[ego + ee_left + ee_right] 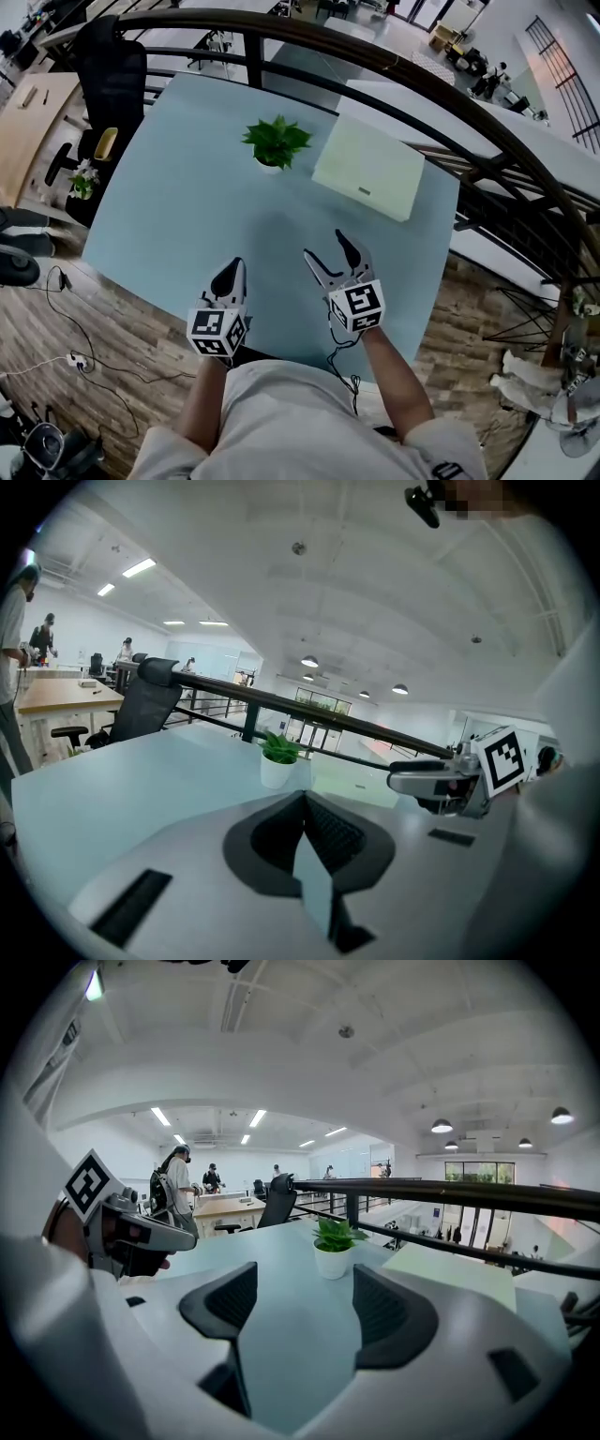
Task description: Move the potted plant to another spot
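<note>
A small leafy potted plant (275, 145) in a white pot stands upright on the table.

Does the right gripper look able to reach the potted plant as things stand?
Probably yes: the right gripper is open, and only bare table lies between it and the potted plant.

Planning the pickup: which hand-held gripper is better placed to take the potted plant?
Right, likely: the right hand-held gripper is open, the potted plant lined up ahead between its jaws; the left hand-held gripper is shut.
</note>
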The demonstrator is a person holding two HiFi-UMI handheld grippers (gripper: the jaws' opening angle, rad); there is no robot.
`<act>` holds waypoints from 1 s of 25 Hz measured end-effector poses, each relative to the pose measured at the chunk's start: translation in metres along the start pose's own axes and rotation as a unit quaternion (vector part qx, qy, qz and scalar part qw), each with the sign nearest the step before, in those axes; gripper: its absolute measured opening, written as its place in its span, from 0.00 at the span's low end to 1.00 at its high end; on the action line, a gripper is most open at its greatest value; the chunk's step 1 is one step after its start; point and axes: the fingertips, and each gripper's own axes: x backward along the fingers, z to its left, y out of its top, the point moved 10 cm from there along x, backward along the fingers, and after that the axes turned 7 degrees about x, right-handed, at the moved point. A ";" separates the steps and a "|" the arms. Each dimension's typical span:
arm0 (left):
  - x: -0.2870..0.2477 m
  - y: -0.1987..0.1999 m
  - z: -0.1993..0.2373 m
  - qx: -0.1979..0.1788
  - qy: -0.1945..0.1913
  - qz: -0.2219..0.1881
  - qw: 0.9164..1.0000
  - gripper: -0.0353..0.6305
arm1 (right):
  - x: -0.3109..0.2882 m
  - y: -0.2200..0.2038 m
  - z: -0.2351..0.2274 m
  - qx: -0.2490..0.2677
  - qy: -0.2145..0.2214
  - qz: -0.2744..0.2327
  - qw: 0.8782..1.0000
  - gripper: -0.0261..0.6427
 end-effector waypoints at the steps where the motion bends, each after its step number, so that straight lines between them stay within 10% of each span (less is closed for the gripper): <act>1: -0.004 0.002 0.005 0.001 -0.001 0.002 1.000 0.07 | -0.008 0.001 0.000 0.000 0.000 0.003 1.000 0.52; 25: -0.083 0.007 0.123 0.039 -0.006 0.060 0.997 0.07 | -0.167 0.000 0.000 -0.031 -0.028 0.063 0.997 0.59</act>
